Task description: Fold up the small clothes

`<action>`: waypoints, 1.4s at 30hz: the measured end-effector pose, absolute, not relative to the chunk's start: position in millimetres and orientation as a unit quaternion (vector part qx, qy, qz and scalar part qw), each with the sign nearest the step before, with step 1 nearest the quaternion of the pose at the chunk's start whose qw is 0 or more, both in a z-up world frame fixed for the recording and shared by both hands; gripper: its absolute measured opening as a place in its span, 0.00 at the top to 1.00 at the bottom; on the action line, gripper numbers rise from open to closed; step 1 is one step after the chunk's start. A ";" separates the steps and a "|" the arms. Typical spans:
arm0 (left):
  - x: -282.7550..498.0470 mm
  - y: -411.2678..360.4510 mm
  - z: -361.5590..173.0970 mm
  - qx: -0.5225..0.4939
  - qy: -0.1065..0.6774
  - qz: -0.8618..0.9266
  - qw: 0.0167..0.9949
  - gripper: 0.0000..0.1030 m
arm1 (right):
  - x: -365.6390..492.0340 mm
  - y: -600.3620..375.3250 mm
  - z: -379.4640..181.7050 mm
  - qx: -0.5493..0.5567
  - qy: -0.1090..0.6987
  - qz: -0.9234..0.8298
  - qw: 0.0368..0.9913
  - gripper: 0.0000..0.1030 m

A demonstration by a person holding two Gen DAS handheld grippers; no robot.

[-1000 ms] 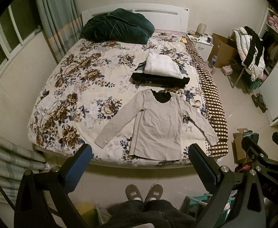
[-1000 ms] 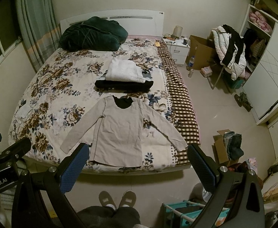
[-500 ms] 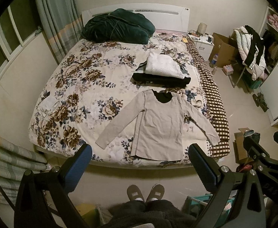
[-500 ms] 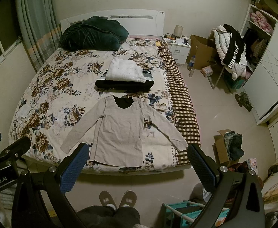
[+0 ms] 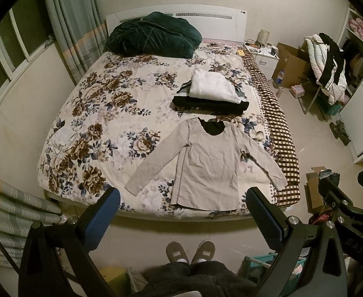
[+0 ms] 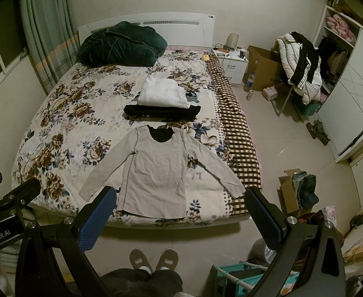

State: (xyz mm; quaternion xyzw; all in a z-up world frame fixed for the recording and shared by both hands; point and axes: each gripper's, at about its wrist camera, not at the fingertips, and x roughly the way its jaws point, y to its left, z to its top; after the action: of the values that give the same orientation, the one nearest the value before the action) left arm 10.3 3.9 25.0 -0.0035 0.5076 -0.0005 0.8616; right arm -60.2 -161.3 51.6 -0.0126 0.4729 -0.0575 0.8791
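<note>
A beige long-sleeved top (image 5: 207,165) lies flat and spread out near the foot of the bed, sleeves angled outward; it also shows in the right wrist view (image 6: 156,173). Behind it sits a stack of folded clothes (image 5: 211,95) with a white one on top of a black one, seen too in the right wrist view (image 6: 162,100). My left gripper (image 5: 182,219) is open and empty, held above the floor short of the bed edge. My right gripper (image 6: 177,219) is open and empty, likewise short of the bed.
The bed has a floral quilt (image 5: 102,113) with a dark green blanket (image 5: 154,38) at the headboard. A checked blanket (image 6: 240,146) hangs along the bed's right side. Cardboard boxes (image 6: 297,193), a nightstand (image 6: 231,61) and a clothes-covered chair (image 6: 300,66) stand on the floor at right. My slippers (image 6: 153,259) are below.
Both views have shifted very slightly; the bed and top sit a little lower in the frames. Both grippers stay open and empty.
</note>
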 end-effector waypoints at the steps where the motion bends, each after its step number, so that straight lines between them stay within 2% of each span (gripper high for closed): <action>1: 11.3 4.5 26.1 -0.004 0.508 -0.001 0.861 0.00 | -60.3 -161.1 52.0 -0.013 0.473 -0.058 0.879 0.00; 11: 12.1 4.5 27.0 -0.001 0.506 0.001 0.863 0.00 | -60.5 -161.3 51.3 -0.009 0.474 -0.057 0.878 0.00; 16: 45.5 20.6 31.5 0.010 0.491 0.013 0.871 0.00 | -53.5 -163.8 50.8 0.011 0.481 -0.064 0.874 0.00; 20: 86.3 23.7 5.3 0.025 0.471 0.019 0.882 0.00 | -33.3 -182.3 27.7 0.051 0.486 -0.077 0.869 0.00; 29: 176.4 -31.1 -111.2 0.052 0.512 0.031 0.857 0.00 | 51.2 -294.2 -122.1 0.162 0.515 -0.175 0.824 0.00; 36: 248.7 -93.0 -208.3 0.070 0.558 0.048 0.825 0.00 | 90.3 -431.7 -292.4 0.297 0.543 -0.240 0.748 0.00; 42: 292.9 -150.3 -307.1 0.097 0.592 0.042 0.799 0.00 | 79.9 -528.2 -430.3 0.411 0.524 -0.315 0.676 0.00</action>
State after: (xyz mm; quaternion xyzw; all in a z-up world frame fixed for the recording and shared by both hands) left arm 292.9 -150.3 -307.1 0.0969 0.5919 0.0423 0.7991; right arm 79.9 -528.2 -430.3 0.4105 0.5244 -0.3152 0.6761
